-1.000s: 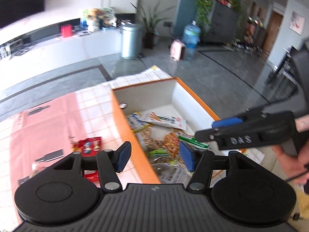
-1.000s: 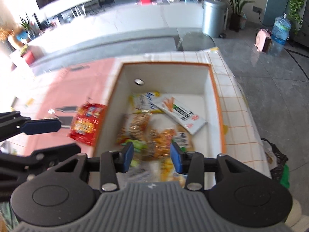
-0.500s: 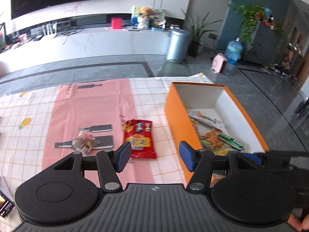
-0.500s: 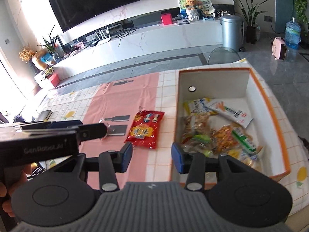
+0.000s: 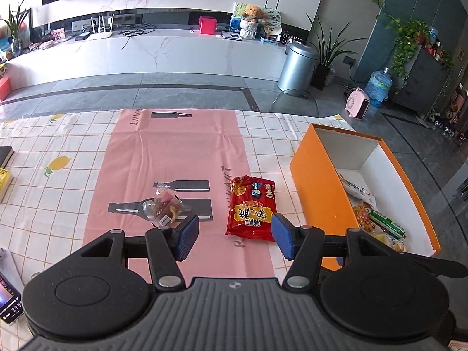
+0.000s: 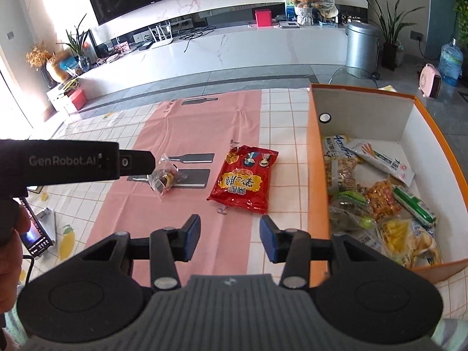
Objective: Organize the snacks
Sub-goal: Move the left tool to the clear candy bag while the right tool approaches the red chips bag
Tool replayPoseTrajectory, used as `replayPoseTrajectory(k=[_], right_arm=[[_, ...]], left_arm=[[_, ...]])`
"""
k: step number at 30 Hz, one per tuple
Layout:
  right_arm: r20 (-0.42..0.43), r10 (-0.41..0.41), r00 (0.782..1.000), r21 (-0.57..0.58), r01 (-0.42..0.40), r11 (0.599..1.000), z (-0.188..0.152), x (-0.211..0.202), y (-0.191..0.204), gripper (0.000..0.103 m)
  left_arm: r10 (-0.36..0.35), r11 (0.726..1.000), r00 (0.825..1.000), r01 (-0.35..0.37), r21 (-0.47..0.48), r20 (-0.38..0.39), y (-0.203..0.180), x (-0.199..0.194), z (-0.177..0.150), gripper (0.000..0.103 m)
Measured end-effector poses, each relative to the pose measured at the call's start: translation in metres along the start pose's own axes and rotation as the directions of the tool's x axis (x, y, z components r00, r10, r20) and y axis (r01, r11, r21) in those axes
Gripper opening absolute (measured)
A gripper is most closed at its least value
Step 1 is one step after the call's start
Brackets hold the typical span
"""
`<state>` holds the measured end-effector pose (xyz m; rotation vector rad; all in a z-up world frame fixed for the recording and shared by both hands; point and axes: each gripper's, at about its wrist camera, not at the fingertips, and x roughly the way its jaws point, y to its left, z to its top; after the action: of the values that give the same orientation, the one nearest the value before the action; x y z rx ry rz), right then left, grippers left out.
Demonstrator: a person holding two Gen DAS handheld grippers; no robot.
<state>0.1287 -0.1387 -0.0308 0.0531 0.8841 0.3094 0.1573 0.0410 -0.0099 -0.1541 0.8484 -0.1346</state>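
Pink, with black bottle silhouettes printed on it, a runner [image 5: 175,152] lies down the middle of the tabletop [image 5: 67,181], over a white checked cloth with lemons. At the left a small clear packet of mixed snacks [image 5: 163,206] rests on one bottle print, and the tip of the left hand-held gripper [image 5: 231,240] hangs over it in the right wrist view. That hand-held gripper has its blue pads spread wide with nothing between them. Just right of the clear packet, apart from it, a red snack bag [image 5: 252,208] with yellow lettering lies flat at the runner's right edge. The right hand-held gripper [image 6: 230,239] hovers on the near side of the red bag, its pads likewise parted wide and empty. Further right stands an orange box [image 6: 317,181] with white inner walls, close beside the red bag; inside it lie several packets, among them a white biscuit-stick pack [image 6: 383,160], a green-and-white wrapper [image 6: 415,206] and a yellow-printed bag [image 6: 406,234].
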Motion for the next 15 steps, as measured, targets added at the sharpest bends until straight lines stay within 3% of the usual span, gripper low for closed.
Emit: replayPoseTrajectory(k=[8,15], right_arm=[[-0.025,-0.029,0.999,0.002,0.029,1.0,0.01,0.037,0.008,0.042],[-0.044,-0.048,0.998,0.0,0.048,0.999,0.015,0.069,0.01,0.042]], left_arm=[[-0.007,1.0,1.0,0.007,-0.003,-0.025,0.017,0.03,0.009,0.067],[-0.058,0.998,0.997,0.057,-0.024,-0.052,0.033,0.055,0.012,0.067]])
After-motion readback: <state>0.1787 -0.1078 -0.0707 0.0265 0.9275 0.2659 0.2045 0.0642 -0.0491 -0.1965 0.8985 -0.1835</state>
